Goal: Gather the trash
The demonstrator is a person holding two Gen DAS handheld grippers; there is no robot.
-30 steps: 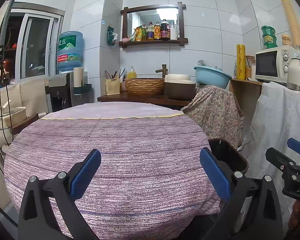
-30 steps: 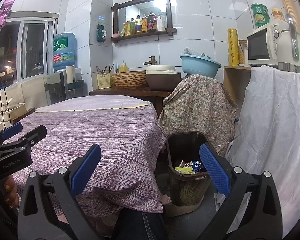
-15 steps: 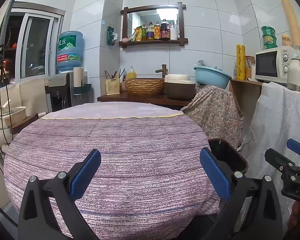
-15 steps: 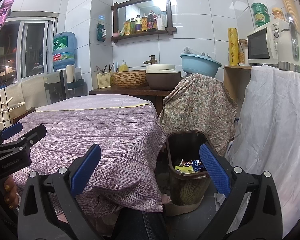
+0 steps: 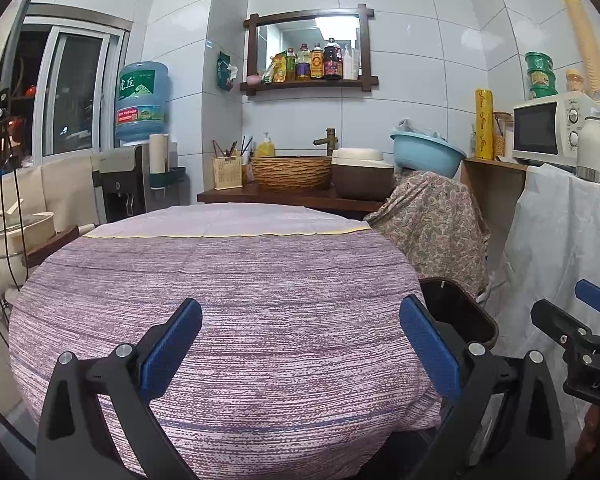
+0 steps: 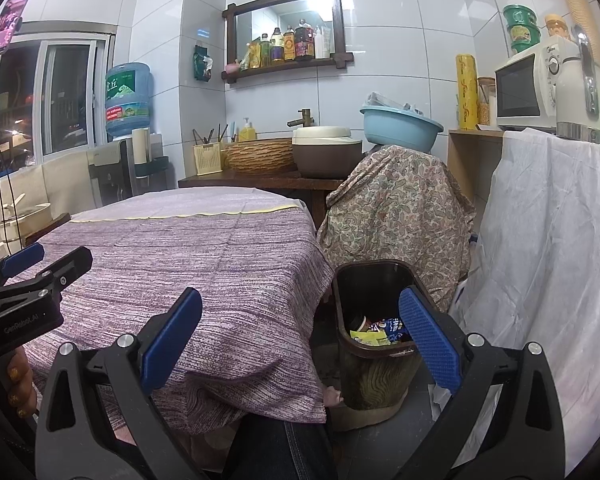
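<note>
Hovering over the round table under a purple woven cloth (image 5: pixel 236 300): left gripper (image 5: pixel 300 344), blue pads spread wide, holding nothing. Right gripper (image 6: pixel 300 340) likewise agape and empty, above the table's edge. Beside the table on the floor, dark brown plastic trash bin (image 6: pixel 374 376), colourful wrappers (image 6: pixel 380 330) inside.

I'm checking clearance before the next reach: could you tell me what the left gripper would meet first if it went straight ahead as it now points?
Probably the purple tablecloth. The left gripper hangs open and empty above it, aimed across the table top, so it may skim over the cloth toward the wicker basket behind; depth is unclear.
</note>
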